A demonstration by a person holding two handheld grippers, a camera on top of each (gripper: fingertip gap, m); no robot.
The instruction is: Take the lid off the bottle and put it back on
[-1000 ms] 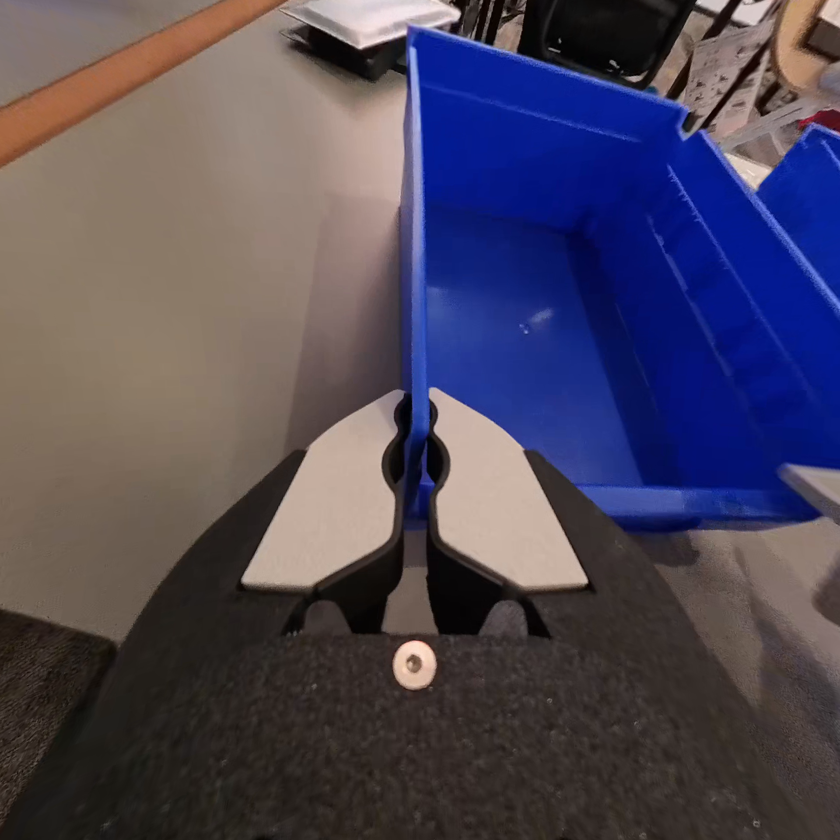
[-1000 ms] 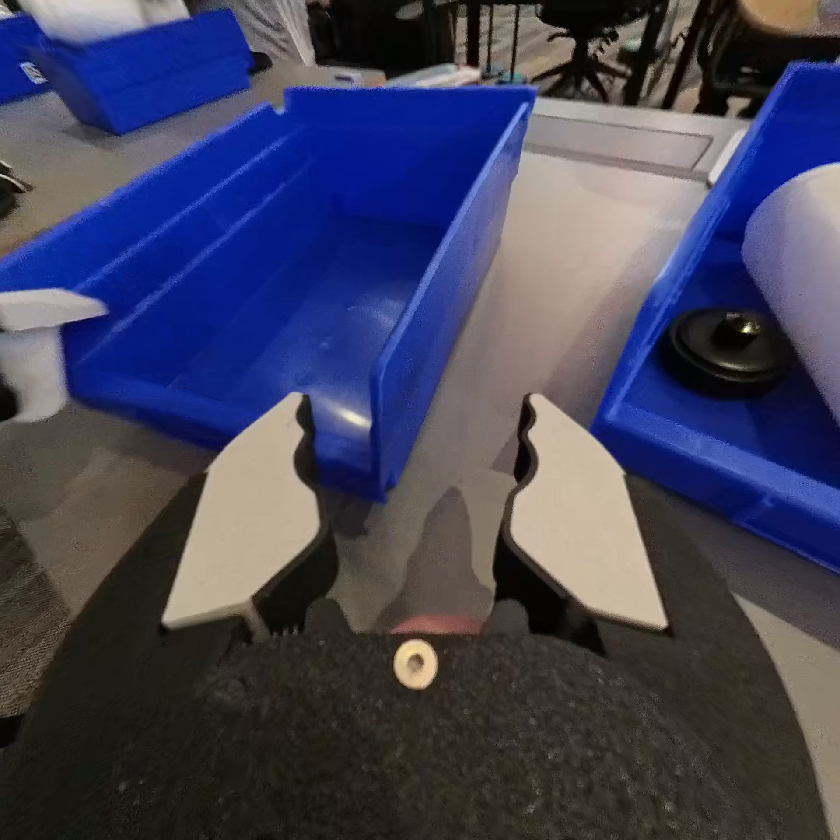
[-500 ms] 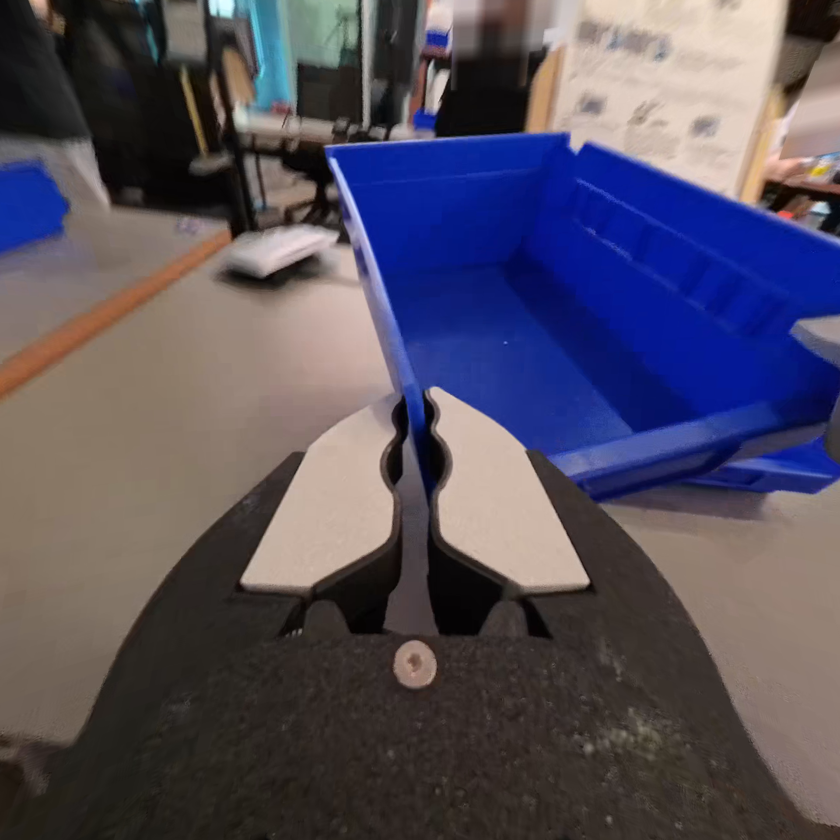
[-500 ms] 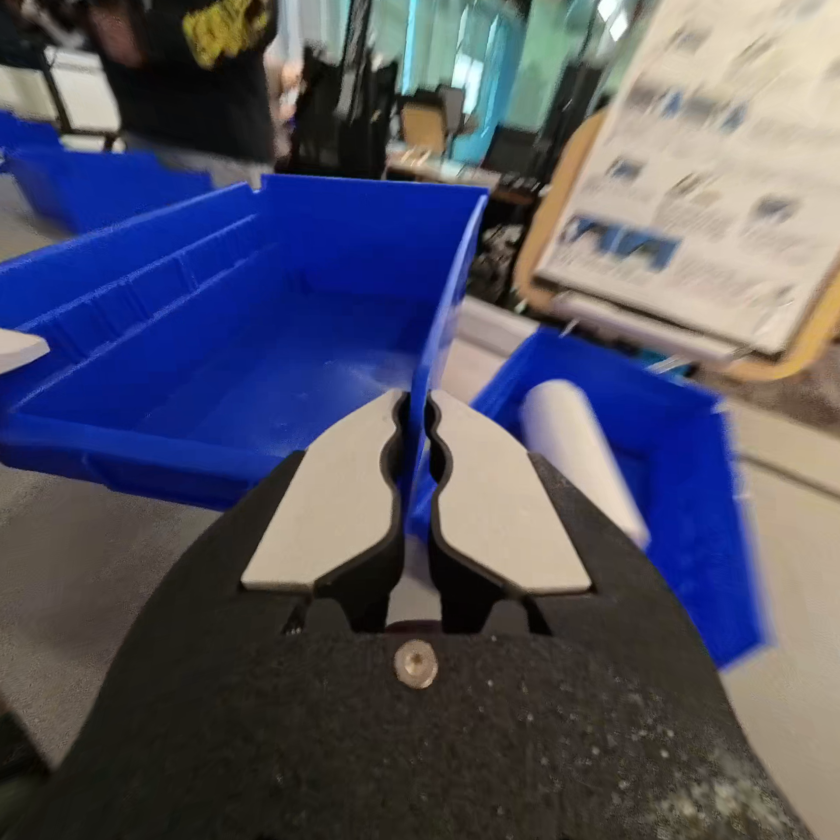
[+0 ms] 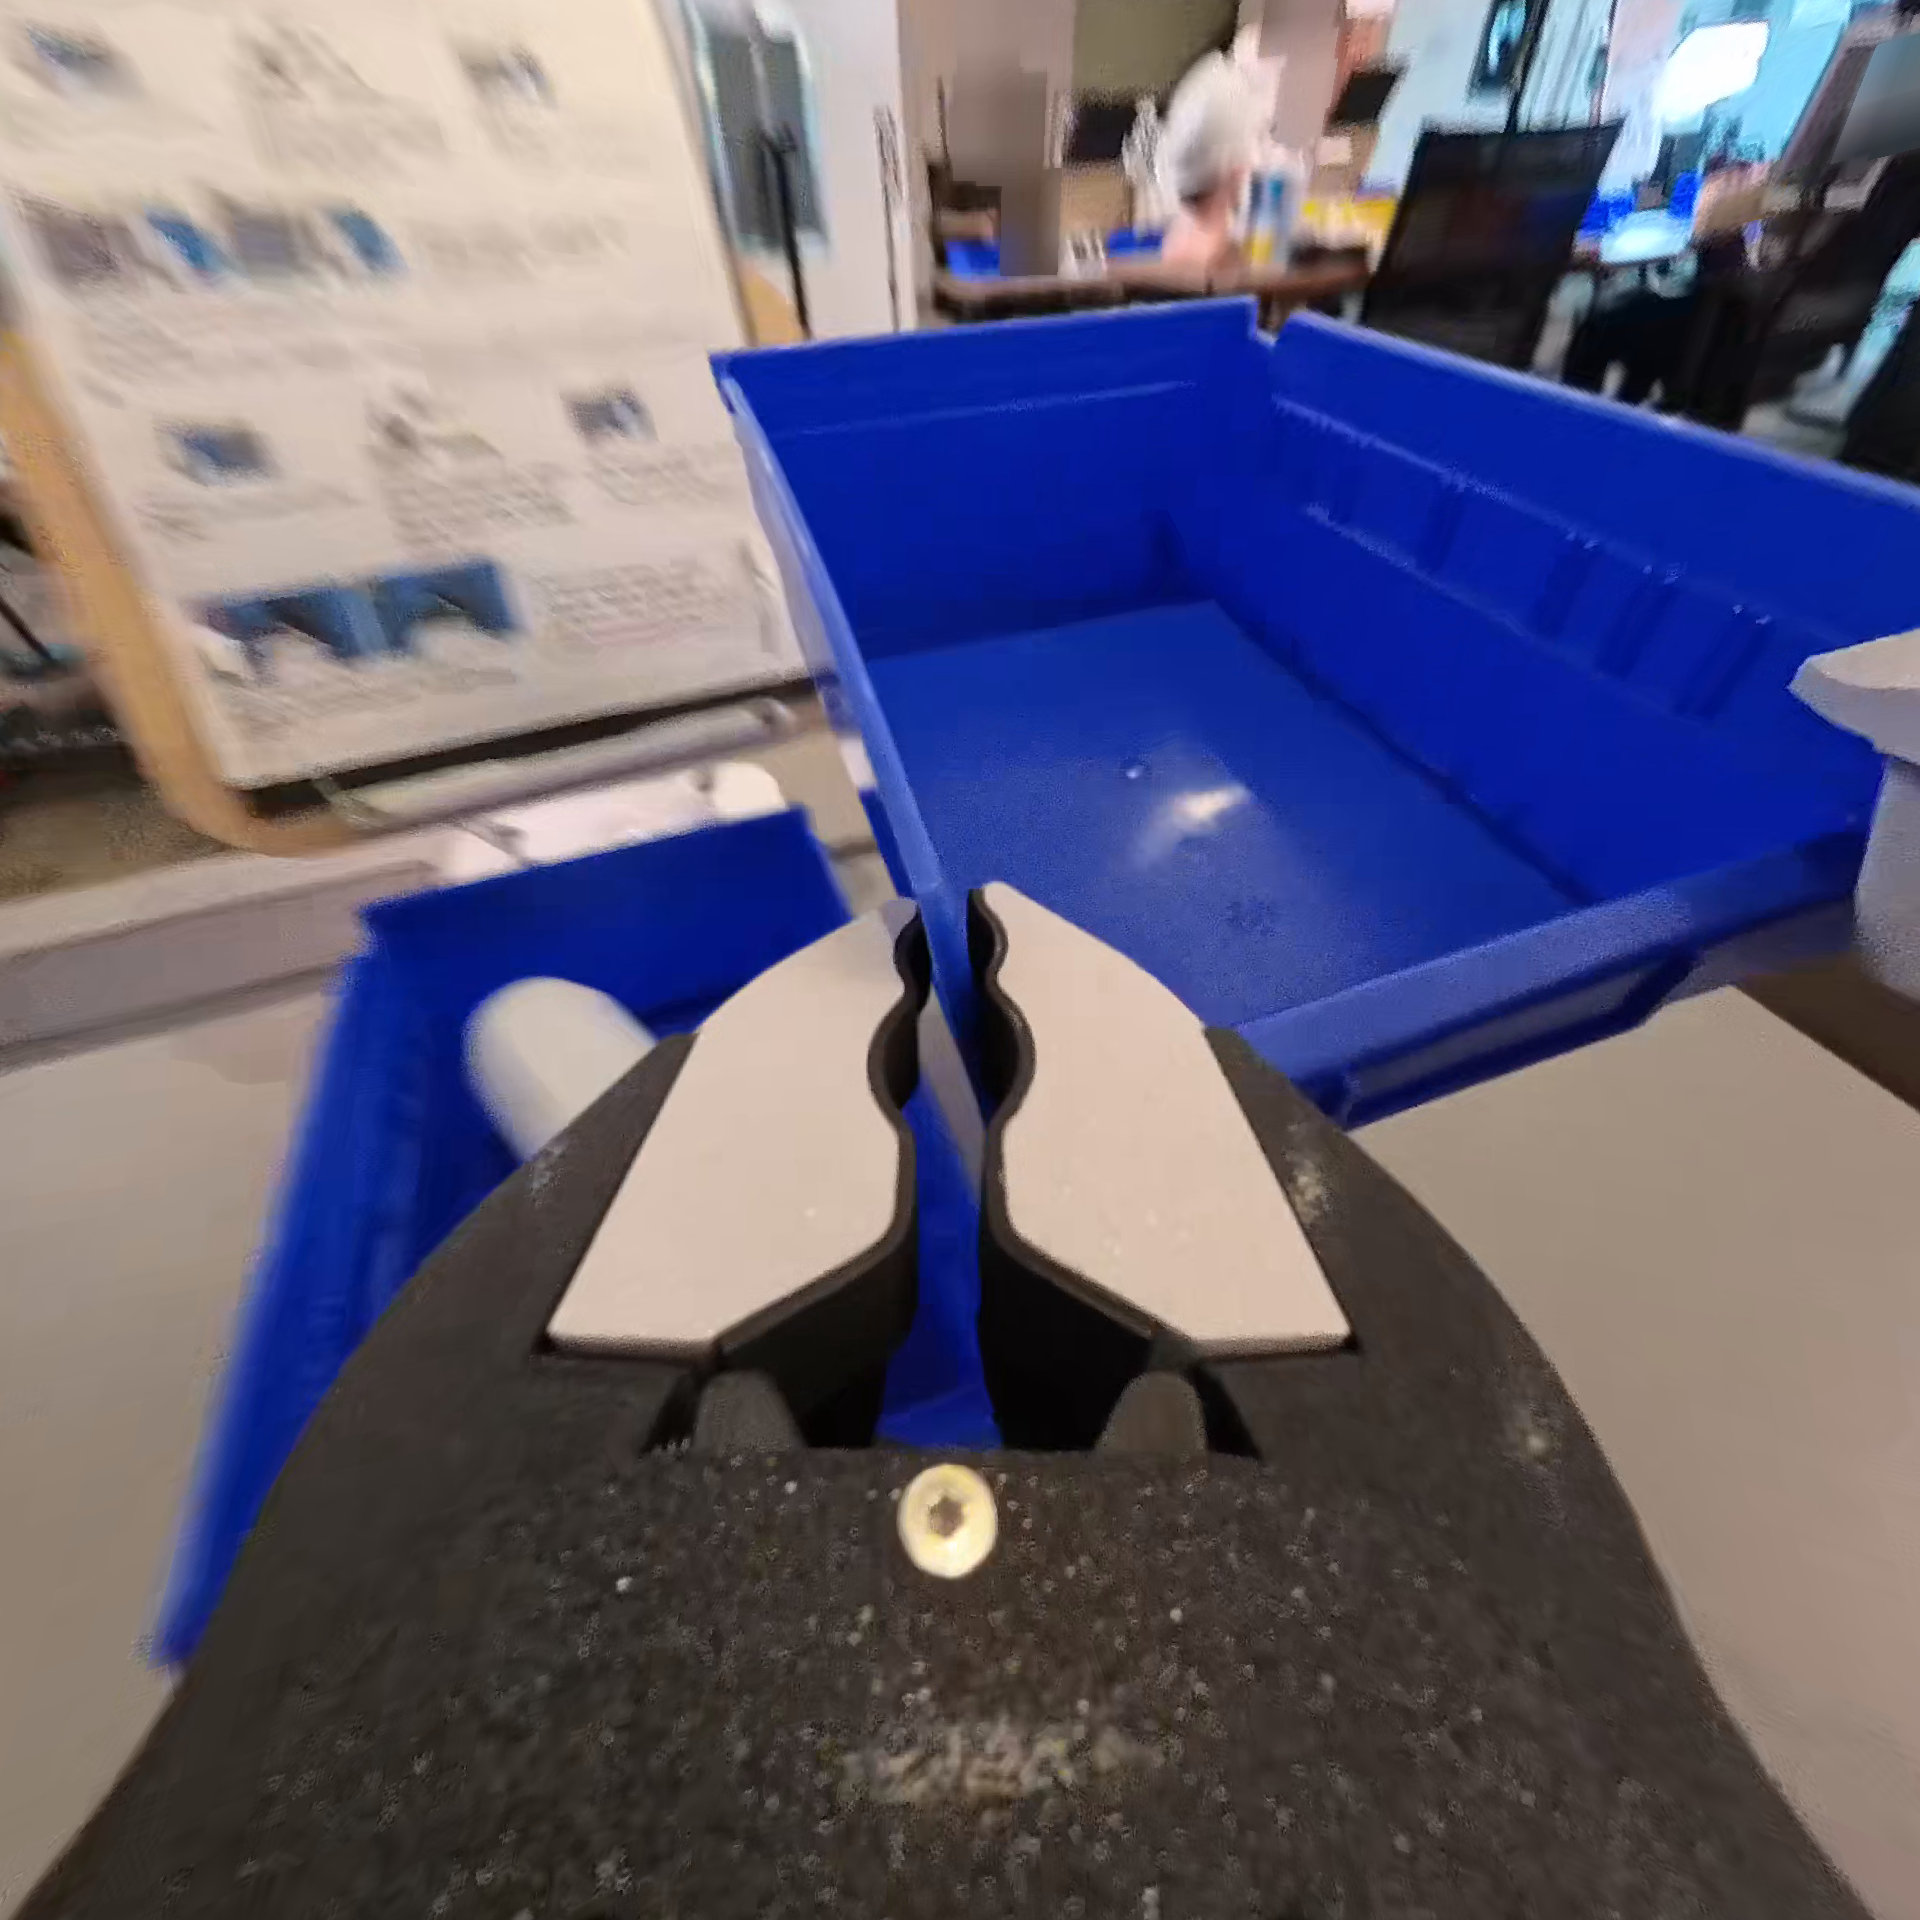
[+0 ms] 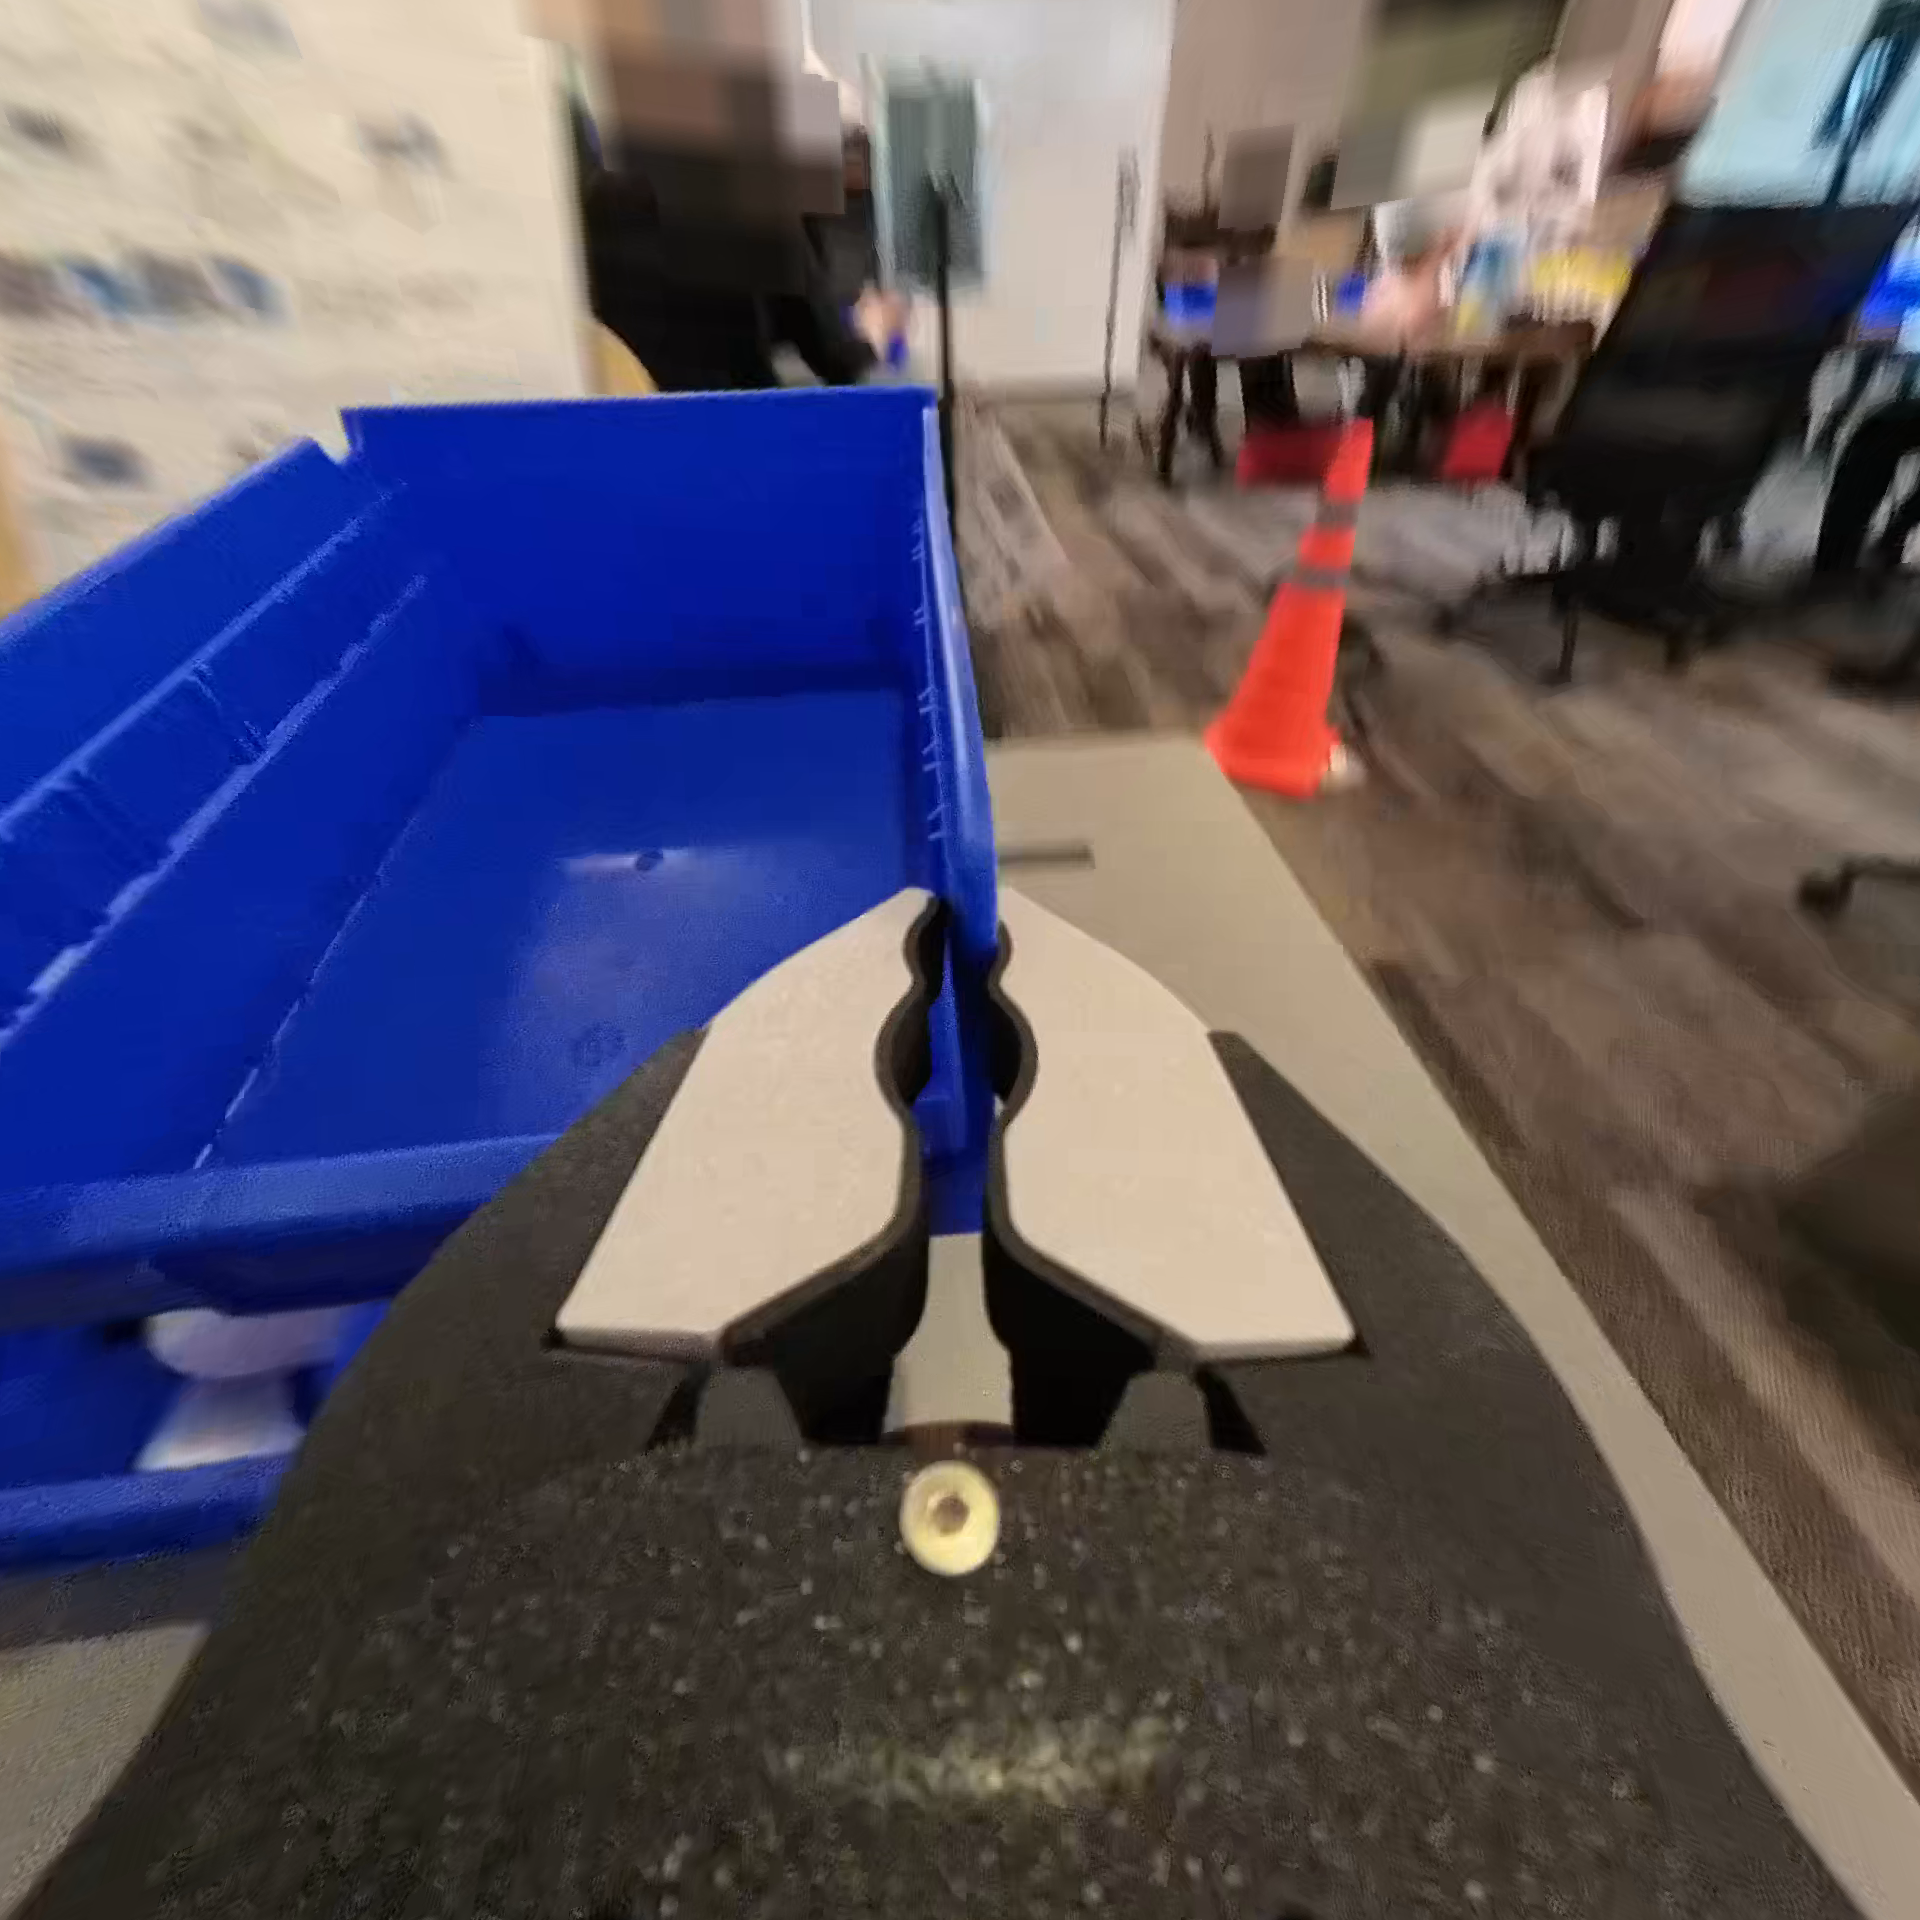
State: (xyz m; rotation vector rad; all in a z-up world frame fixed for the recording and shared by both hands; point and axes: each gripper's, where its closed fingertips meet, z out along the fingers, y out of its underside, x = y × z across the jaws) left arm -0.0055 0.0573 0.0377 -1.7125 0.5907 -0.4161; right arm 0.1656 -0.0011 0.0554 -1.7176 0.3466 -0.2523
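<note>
An empty blue bin (image 5: 1195, 790) hangs between my two grippers, lifted off the grey table (image 5: 1621, 1299). My left gripper (image 5: 943, 920) is shut on the bin's left wall; the thin wall runs between the pads. My right gripper (image 6: 968, 920) is shut on the bin's (image 6: 582, 914) right wall in the same way. A right fingertip (image 5: 1870, 696) shows at the left wrist view's right edge. A second blue bin (image 5: 582, 925) lies lower to the left, with a white cylinder (image 5: 551, 1049) lying in it. No lid is in view.
The second bin (image 6: 94, 1496) also shows under the lifted bin in the right wrist view. The table's edge (image 6: 1382, 1039) runs close on the right, with floor and an orange cone (image 6: 1288, 644) beyond. A poster board (image 5: 364, 364) stands behind; people and chairs are farther back.
My right gripper has closed on the bin's right wall. Both grippers have raised the bin off the table and swung it toward the second bin.
</note>
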